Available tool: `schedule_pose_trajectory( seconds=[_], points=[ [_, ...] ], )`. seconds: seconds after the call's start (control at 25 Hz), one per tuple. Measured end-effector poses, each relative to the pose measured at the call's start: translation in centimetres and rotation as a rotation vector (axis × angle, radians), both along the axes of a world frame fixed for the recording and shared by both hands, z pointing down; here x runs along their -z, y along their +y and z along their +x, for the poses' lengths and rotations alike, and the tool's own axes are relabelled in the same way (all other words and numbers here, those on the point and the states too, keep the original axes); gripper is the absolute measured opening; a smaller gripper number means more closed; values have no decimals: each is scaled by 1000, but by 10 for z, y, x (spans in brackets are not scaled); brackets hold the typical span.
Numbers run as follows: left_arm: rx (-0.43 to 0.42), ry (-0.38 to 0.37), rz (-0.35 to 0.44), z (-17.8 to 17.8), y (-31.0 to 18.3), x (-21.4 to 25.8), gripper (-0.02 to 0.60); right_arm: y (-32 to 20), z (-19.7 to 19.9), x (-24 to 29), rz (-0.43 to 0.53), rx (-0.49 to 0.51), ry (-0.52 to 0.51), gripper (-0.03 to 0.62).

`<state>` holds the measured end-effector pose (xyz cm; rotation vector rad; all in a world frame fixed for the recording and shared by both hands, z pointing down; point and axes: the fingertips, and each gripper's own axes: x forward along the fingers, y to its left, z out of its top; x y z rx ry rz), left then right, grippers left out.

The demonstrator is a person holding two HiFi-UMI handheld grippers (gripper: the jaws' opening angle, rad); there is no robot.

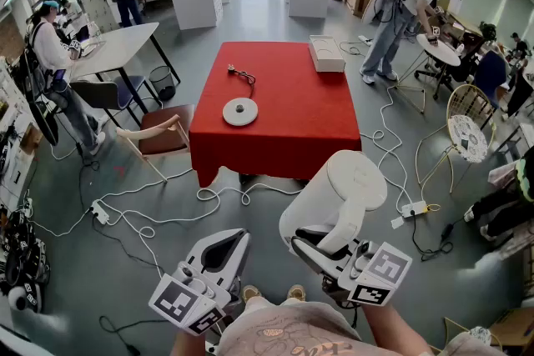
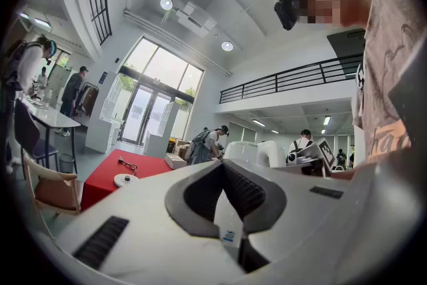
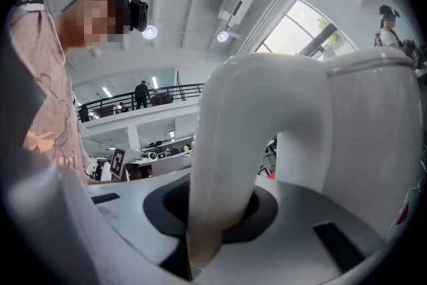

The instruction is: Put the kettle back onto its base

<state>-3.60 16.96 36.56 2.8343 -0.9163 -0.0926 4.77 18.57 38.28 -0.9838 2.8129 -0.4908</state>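
The person is holding both grippers low in front of the body, side by side, each pointing level toward the table [image 1: 300,121]. The right gripper [image 1: 327,248] is clenching the handle [image 3: 227,163] of the kettle [image 1: 338,192], its jaws pressing on either side of it. The kettle is hanging in the air just ahead of that gripper, short of the table's near edge and well apart from the base [image 1: 239,111]. The left gripper [image 1: 232,248] is carrying nothing, and its jaw tips are resting together. I am counting two grippers, one kettle and one red table. On the table one round base is lying with one cord [image 1: 243,77] behind it, and one box [image 1: 326,52] is sitting at the far right corner.
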Motion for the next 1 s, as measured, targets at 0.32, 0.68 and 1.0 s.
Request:
schedule_pose_trajectory(
  seconds=[0.32,0.68,1.0],
  points=[
    [6,-13,-10,4,3,-6,-2,0,9,0,-4,17,-43,72],
    [62,-23,-9,12,8,-16,-2,4,25,1,10,63,-39,72],
    [80,-33,-19,28,14,-27,-2,3,40,-5,12,91,-33,72]
  ],
)
